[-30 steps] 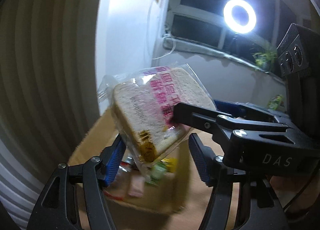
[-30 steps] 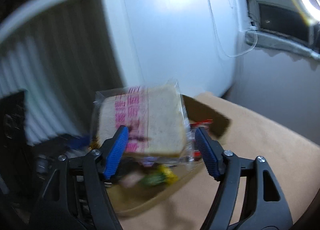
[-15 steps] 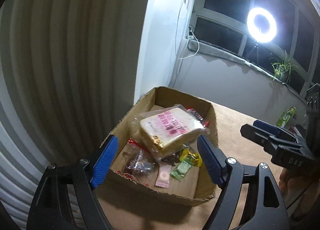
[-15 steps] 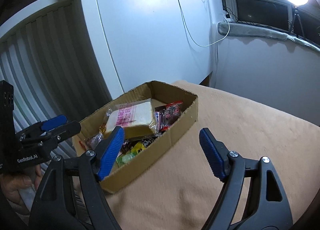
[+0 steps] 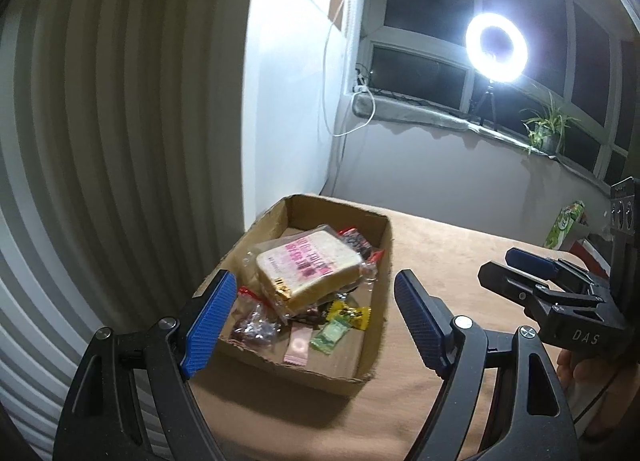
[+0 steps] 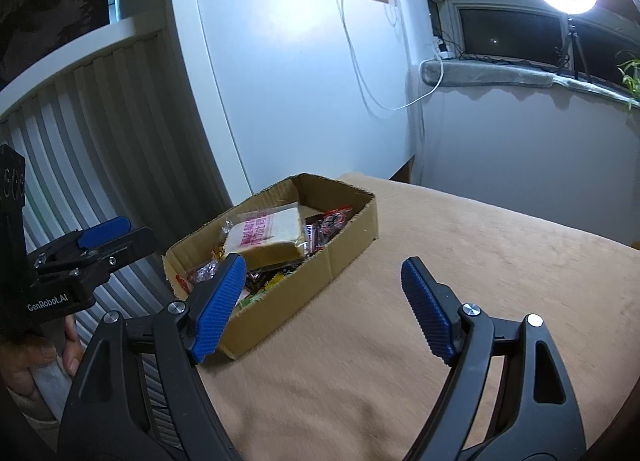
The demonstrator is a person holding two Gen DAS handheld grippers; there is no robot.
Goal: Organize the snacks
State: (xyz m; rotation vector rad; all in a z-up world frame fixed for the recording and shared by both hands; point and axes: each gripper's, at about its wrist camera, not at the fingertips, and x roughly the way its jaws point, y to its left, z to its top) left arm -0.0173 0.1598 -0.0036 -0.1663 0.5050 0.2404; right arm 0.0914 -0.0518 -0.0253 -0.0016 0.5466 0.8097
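Going left to right, we hold our left gripper (image 5: 312, 319) spread wide with nothing between its blue pads, poised above and just short of the near end of the cardboard box (image 5: 372, 365). The box's long axis runs away from us toward the white cabinet (image 6: 288, 73). The wrapped sandwich (image 5: 308, 267) lies inside it, slightly tilted on top of the smaller snack packets (image 5: 340, 325), straight ahead of the left fingers and a little beyond them. Further right, our right gripper (image 6: 320, 303) is equally released and empty; from it the box sits ahead and to the left, so our left hand is the nearer one for any further sorting there. At the far right a green carton (image 5: 566, 223) stands on the tan table (image 6: 460, 261), well apart from the box and, we judge, closer to the right hand. Compared with a second ago, the sandwich no longer hangs in the right gripper over the box; it rests in the box, and both grippers have pulled back and opened.
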